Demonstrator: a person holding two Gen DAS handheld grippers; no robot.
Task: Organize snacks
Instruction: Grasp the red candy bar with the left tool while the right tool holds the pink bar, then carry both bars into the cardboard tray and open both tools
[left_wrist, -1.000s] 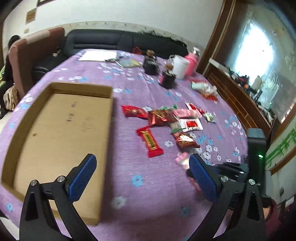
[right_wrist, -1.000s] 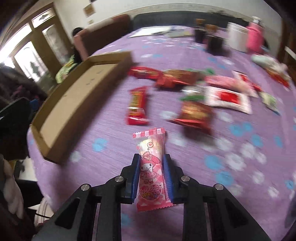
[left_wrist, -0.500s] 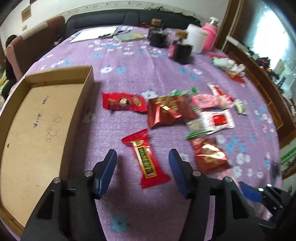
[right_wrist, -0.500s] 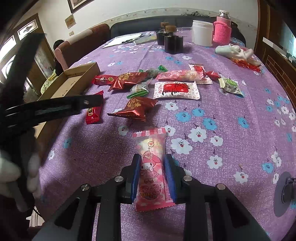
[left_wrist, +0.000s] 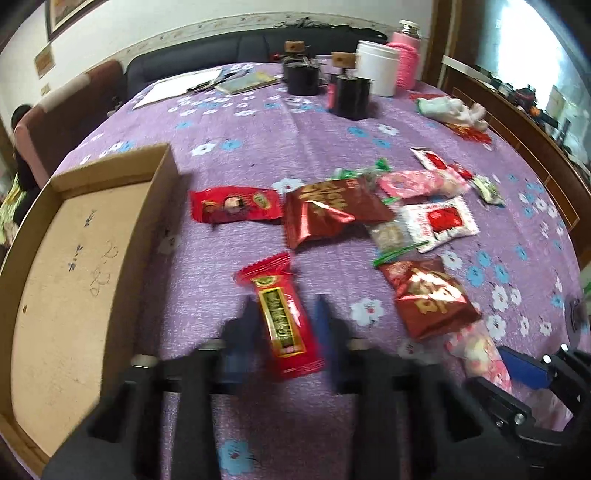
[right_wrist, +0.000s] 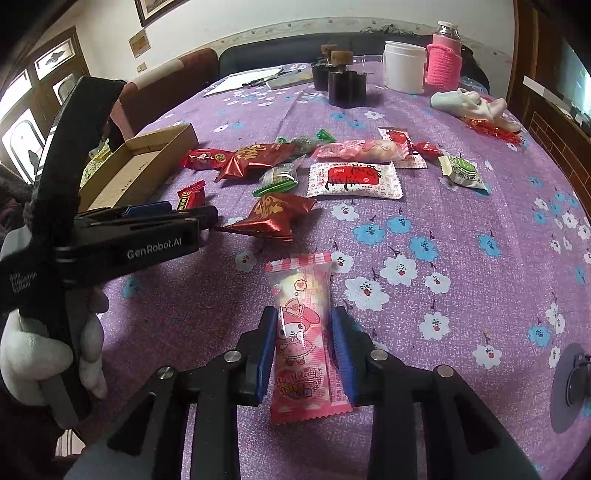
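My left gripper (left_wrist: 286, 325) straddles a long red candy bar (left_wrist: 279, 314) lying on the purple cloth; its blue pads are close on both sides but blurred, with a small gap. It also shows in the right wrist view (right_wrist: 173, 214). My right gripper (right_wrist: 304, 350) is shut on a pink My Melody snack packet (right_wrist: 303, 332), which also shows in the left wrist view (left_wrist: 476, 350). A shallow cardboard box (left_wrist: 66, 258) lies at the left. Several more snack packets (left_wrist: 332, 210) lie in the middle.
Black jars (left_wrist: 349, 92), a white tub (left_wrist: 378, 70) and a pink bottle (left_wrist: 404, 62) stand at the far side with papers (left_wrist: 184, 85). A sofa (right_wrist: 369, 40) is behind the table. A wooden ledge (left_wrist: 517, 122) runs along the right.
My left gripper moved forward to the long red candy bar and its jaws narrowed around it. My right gripper kept hold of the pink packet and shifted little.
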